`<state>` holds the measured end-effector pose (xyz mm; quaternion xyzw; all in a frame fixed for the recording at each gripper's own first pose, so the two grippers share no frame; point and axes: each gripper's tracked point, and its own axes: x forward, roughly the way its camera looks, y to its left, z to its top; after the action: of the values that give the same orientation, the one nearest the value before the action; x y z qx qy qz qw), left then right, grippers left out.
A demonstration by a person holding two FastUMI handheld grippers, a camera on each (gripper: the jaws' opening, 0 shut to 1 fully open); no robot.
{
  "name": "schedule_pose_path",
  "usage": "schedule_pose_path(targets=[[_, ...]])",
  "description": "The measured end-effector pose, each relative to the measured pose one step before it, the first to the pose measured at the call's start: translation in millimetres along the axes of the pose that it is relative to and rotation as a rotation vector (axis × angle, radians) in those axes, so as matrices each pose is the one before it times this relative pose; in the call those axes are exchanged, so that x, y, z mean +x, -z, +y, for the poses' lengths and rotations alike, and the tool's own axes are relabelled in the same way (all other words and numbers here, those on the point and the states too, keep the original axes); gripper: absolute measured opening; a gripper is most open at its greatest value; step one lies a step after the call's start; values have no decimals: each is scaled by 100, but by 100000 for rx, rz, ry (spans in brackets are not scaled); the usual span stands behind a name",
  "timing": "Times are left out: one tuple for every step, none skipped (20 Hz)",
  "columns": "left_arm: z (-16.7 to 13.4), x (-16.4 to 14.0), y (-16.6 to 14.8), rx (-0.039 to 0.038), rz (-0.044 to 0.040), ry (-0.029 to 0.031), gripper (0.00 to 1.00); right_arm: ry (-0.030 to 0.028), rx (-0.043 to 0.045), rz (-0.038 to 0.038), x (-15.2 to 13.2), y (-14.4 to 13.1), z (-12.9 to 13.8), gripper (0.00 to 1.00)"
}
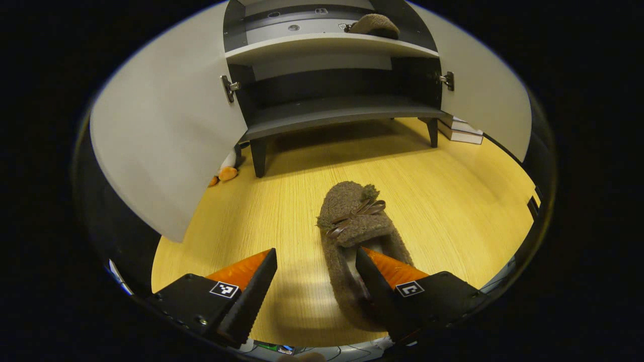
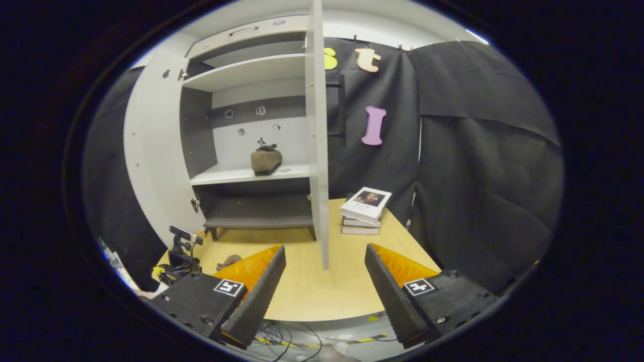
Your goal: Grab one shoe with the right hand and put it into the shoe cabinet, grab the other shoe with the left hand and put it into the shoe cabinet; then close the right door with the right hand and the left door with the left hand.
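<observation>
Left gripper [image 1: 316,274], jaws open, is straddling the fuzzy brown bow-topped slipper's [image 1: 354,236] heel wall off-centre, risking a slip; right gripper [image 2: 324,271] is hanging open, empty.

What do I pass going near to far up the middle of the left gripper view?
Left gripper, open → slipper on the table → cabinet's bottom shelf → upper shelf → second slipper resting on it.
</observation>
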<state>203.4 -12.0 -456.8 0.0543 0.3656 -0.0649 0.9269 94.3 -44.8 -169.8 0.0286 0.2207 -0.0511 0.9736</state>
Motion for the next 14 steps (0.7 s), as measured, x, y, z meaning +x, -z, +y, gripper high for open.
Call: schedule_pose_path(targets=[[72, 964, -74, -765, 283, -244, 97, 312, 301, 488, 162, 74, -143, 100], [-27, 787, -184, -1605, 392, 223, 96, 169, 204, 426, 139, 33, -67, 100], [-150, 518, -300, -2179, -994, 427, 97, 226, -140, 547, 91, 110, -97, 100], [-150, 569, -394, -1169, -1050, 107, 97, 134, -281, 175, 25, -80, -77, 100], [144, 714, -195, -138, -156, -801, 96, 261, -245, -52, -10, -4, -112, 100], [-133, 551, 12, -474, 636, 605, 95, 96, -164, 344, -24, 16, -89, 100], [-34, 543, -138, -436, -289, 55, 95, 76, 51, 161, -32, 67, -56, 100], [-334, 327, 17, -247, 79, 807, 75, 317, 81, -1, -15, -10, -172, 100], [-470, 140, 88, 65, 154, 852, 61, 204, -31, -154, 66, -78, -94, 100], [-753, 119, 107, -223, 781, 2513, 48, 225, 59, -6, -58, 5, -112, 100], [-22, 262, -20, 957, -8, -636, 51, -9, 214, -64, -59, -135, 45, 100], [670, 113, 82, 860, 1422, -3467, 26, 58, 334, -178, -86, 19, -73, 100], [70, -364, -144, -586, -2, -860, 2, -140, 386, -257, -9, 3, 18, 100], [63, 96, -15, 125, 1132, 393, 5, -188, 370, -283, -49, -60, 70, 100]])
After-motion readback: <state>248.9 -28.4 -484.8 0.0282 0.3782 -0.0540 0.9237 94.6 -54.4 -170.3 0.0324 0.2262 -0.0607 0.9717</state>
